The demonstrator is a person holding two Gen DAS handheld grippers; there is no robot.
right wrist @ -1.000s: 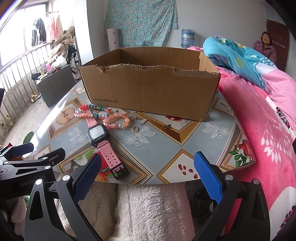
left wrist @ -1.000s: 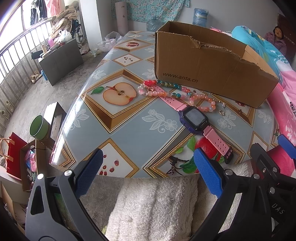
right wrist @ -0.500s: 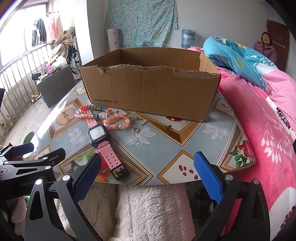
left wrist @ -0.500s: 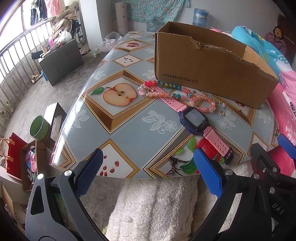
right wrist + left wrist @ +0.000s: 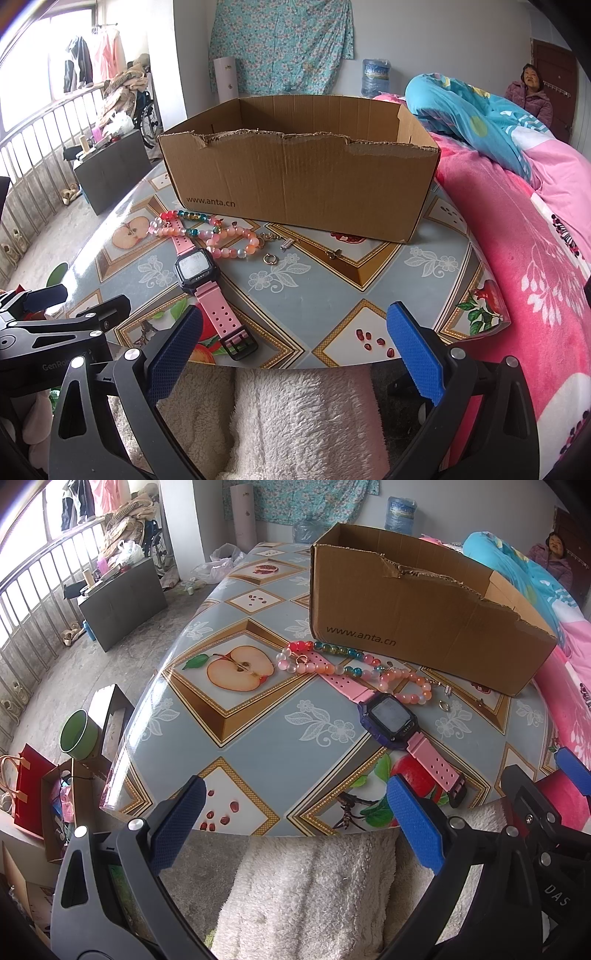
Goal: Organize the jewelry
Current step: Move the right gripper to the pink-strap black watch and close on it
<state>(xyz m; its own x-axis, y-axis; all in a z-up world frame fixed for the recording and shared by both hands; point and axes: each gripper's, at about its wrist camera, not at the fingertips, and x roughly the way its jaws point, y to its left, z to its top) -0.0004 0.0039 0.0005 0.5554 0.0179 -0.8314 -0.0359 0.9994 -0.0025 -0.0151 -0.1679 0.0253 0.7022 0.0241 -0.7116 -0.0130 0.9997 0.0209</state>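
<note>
A pink-strapped watch [image 5: 391, 722] [image 5: 197, 271] with a dark square face lies on the patterned table, one strap end near the front edge. Behind it lie bead bracelets [image 5: 332, 661] [image 5: 221, 236], pink, orange and teal. A small ring [image 5: 444, 705] [image 5: 270, 259] and tiny metal pieces [image 5: 287, 244] rest to the right of the beads. An open cardboard box [image 5: 424, 616] [image 5: 299, 184] stands behind them all. My left gripper [image 5: 291, 823] hangs open before the table's front edge. My right gripper [image 5: 293, 347] is open too, its left pad beside the watch buckle, nothing held.
A fluffy white blanket [image 5: 303, 417] lies below the table [image 5: 332, 295] front edge. A pink and blue quilt [image 5: 517, 221] is heaped along the right side. A person sits at the far right [image 5: 530, 92]. Floor clutter with a green cup [image 5: 77, 734] lies left.
</note>
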